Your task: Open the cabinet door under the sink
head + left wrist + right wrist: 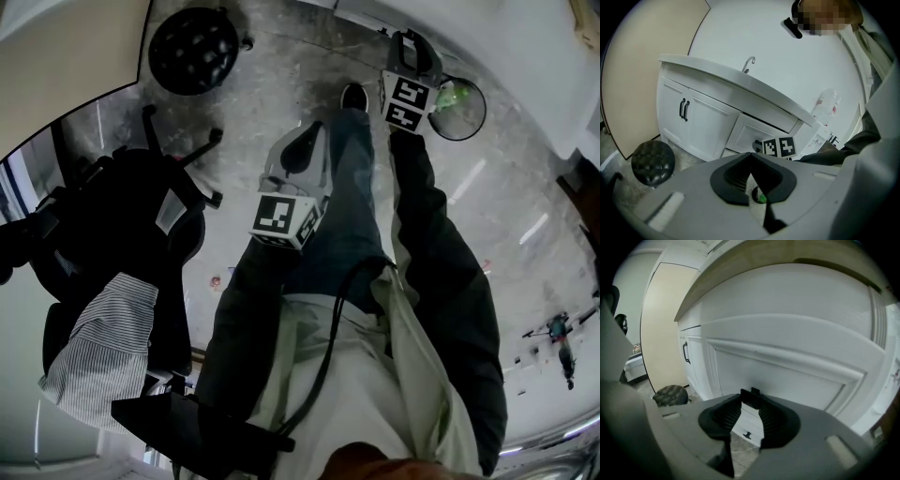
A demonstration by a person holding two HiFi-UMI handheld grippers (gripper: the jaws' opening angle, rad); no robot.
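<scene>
The white sink cabinet (708,126) with a faucet (749,63) stands ahead in the left gripper view; its left doors carry black handles (684,110). My right gripper (751,397) is up against a white panelled door (787,376), its fingertips closed on a small black handle (752,392) that fills the gap between them. In the head view the right gripper (410,52) reaches to the cabinet base (469,37). My left gripper (751,159) hangs back, shut and empty; in the head view it (305,145) sits over the person's leg.
A black round stool (194,49) stands on the marble floor left of the cabinet. A black office chair (141,234) with a striped cloth is at the left. A round bin (459,108) holding something green sits beside the right gripper.
</scene>
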